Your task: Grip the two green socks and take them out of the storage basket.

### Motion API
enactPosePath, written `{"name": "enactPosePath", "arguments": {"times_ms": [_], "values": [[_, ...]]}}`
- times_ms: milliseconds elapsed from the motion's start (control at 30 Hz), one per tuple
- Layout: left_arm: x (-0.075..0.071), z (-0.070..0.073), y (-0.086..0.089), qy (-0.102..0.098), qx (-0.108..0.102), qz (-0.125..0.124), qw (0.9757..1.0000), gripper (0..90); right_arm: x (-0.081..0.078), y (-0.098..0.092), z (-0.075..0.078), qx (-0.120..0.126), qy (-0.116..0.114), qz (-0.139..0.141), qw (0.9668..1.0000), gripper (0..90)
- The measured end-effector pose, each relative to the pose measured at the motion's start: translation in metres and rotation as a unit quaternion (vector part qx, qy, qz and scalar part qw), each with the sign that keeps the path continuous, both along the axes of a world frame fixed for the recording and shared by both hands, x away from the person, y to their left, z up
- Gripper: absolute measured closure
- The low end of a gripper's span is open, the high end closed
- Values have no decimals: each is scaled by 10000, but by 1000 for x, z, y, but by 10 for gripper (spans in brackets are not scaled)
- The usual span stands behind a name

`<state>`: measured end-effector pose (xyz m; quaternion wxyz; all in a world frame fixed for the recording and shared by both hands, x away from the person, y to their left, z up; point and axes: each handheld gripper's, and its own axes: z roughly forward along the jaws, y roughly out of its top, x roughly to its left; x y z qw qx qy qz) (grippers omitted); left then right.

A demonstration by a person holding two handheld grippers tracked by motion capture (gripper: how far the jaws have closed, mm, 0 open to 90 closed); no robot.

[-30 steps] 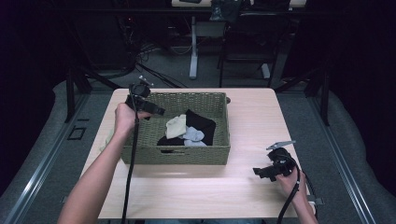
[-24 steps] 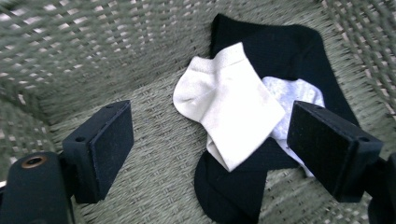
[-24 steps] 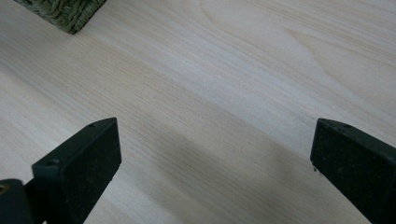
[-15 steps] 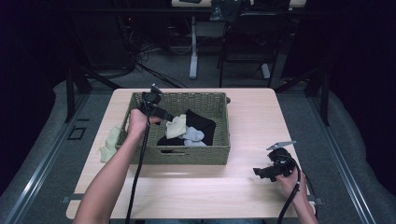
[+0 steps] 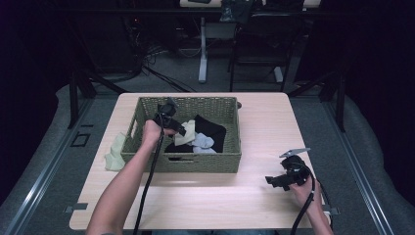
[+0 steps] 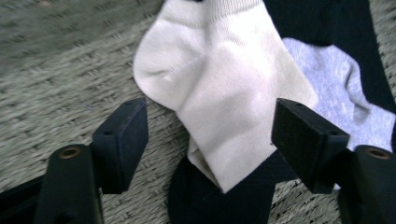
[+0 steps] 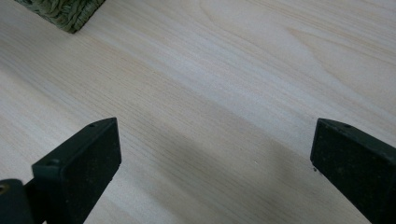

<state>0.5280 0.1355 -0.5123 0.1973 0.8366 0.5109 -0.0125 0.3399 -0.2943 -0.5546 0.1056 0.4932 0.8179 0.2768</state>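
A woven green basket point(image 5: 147, 152) stands on the table with socks in it. My left gripper point(image 5: 180, 129) reaches down into the basket over a cream sock point(image 6: 219, 93). Its jaws have just been closing and stand on either side of that sock, pads not touching it. The cream sock point(image 5: 186, 133) lies on black socks point(image 5: 211, 129) and beside a pale grey sock point(image 6: 336, 98). My right gripper point(image 5: 270, 180) rests open low over the bare tabletop point(image 7: 224, 93) at the front right, nothing between its jaws.
A pale green sock point(image 5: 115, 152) lies on the table just left of the basket. A basket corner point(image 7: 65, 11) shows at the top left of the right gripper view. Dark floor, table legs and cables lie beyond the table's far edge.
My left hand moved from the basket's far left corner rightward and down into the basket, onto the cream sock. The pale green sock, hidden by the arm before, shows at the left. My right gripper stayed put.
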Motion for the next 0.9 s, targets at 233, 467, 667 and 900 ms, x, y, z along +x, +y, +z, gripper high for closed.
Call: {"name": "enactPosePath", "arguments": {"times_ms": [233,467,667,900], "values": [[2,-9,-5,180,57,-58,9998,492,0,-1,0,-37,27,7,10000,11],[-2,-6,-5,133,28,-196,9997,815,1,-2,0,-54,62,13,10000,10],[-7,8,-2,-16,-31,-310,9995,835,1,-2,0,-70,55,16,10000,10],[-15,40,4,-340,-11,-405,9986,835,1,0,-1,-9,40,2,10000,11]]}}
